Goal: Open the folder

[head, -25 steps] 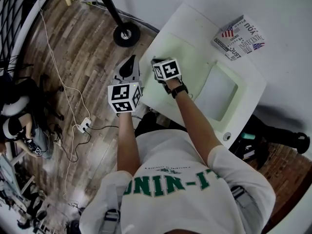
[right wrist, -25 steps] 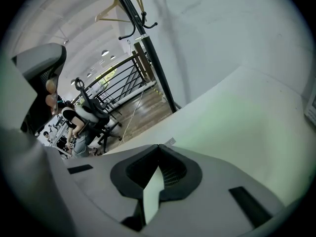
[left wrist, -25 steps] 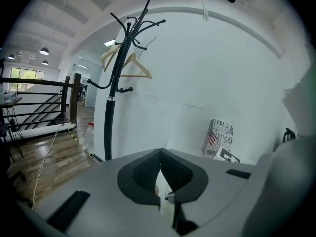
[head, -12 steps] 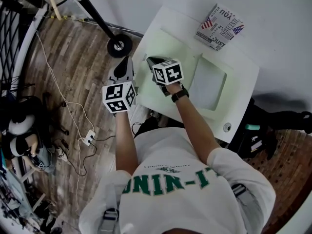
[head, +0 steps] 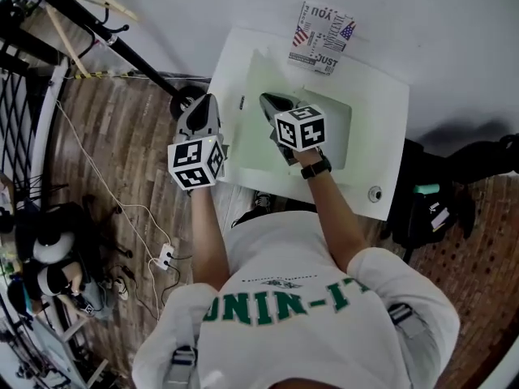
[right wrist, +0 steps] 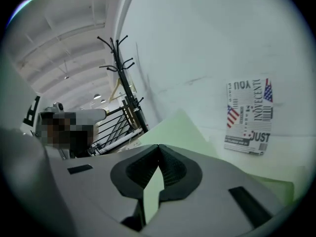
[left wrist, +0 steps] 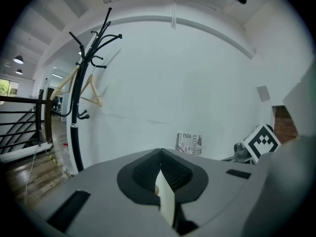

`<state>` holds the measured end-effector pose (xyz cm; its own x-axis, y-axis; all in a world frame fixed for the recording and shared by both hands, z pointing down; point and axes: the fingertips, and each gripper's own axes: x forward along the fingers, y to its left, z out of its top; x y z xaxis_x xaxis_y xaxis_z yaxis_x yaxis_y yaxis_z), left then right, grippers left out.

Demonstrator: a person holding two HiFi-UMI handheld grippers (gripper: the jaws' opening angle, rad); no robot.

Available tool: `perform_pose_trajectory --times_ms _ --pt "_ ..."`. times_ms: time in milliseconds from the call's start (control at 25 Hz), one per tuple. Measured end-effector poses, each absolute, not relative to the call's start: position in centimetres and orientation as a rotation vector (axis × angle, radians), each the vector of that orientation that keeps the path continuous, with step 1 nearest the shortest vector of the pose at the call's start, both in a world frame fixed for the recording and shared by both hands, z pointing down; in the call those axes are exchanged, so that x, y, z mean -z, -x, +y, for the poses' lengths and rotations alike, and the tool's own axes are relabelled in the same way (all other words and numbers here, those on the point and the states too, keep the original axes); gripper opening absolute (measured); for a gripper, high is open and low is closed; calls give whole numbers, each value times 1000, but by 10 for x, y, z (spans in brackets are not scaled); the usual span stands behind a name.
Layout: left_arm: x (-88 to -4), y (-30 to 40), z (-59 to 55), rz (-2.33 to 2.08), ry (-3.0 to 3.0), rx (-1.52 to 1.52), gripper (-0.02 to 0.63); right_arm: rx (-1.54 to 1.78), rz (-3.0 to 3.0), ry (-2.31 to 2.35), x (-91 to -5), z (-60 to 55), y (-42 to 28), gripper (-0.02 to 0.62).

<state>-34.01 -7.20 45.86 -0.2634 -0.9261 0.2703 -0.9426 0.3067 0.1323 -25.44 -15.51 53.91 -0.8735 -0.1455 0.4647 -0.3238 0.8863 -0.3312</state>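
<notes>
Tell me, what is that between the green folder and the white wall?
A printed card with flags and lettering, just past the folder. The head view shows it, and the right gripper view too.

Printed box (head: 323, 25) blocks the far edge of the table (head: 381, 116); coat stand (left wrist: 75, 132) crowds its left side.

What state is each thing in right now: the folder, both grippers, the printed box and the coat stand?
Folder: partly open, its pale green cover raised off the table.
Right gripper: shut on the cover.
Left gripper: shut on a thin pale sheet, probably part of the folder.
Printed box: propped up at the table's far edge.
Coat stand: upright, with a hanger on it.
</notes>
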Motion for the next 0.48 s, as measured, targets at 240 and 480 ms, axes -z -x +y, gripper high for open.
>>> perform_pose_trajectory --times_ms 240,480 --pt "-424 289 -109 -2213 -1841 -81 14 -555 -2680 -581 -492 -205 176 17" --pt "-399 227 -165 -2118 -2005 -91 14 -480 -2721 -788 -454 -236 113 17"
